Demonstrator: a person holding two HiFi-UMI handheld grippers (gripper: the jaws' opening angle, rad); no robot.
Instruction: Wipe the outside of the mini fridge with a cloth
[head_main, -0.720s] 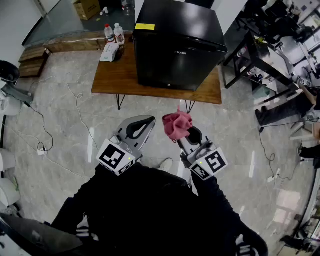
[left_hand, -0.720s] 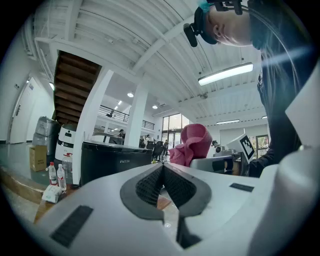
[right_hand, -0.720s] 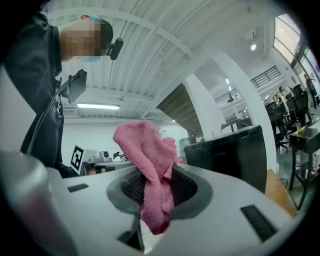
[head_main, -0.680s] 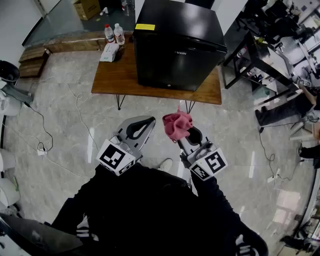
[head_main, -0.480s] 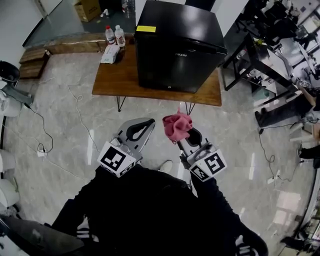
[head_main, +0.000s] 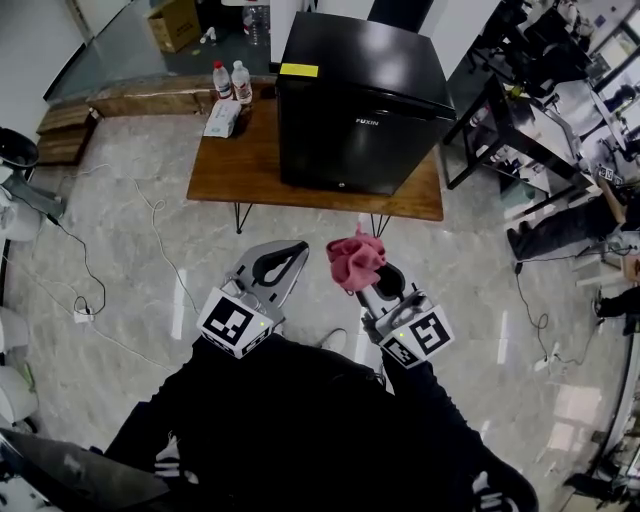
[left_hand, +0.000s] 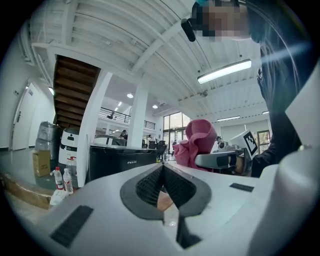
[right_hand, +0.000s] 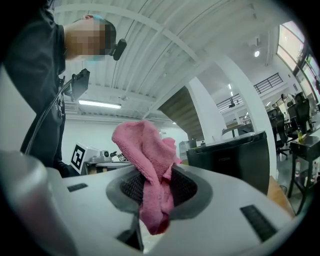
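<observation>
Centre frame: right tool (head_main: 368, 282) pinches the pink cloth (head_main: 354, 258). Soft, light, probably best gripped mid-bunch. Left tool (head_main: 285, 258) pressed together, empty. Mini fridge (head_main: 355, 105) on table (head_main: 225, 165), upper centre, well apart.

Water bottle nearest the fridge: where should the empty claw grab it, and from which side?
Probably its straight middle, below the cap, coming level from the front edge of the table. The bottle stands upright, with another bottle close on one side and the fridge on the other, so the front is freest.
</observation>
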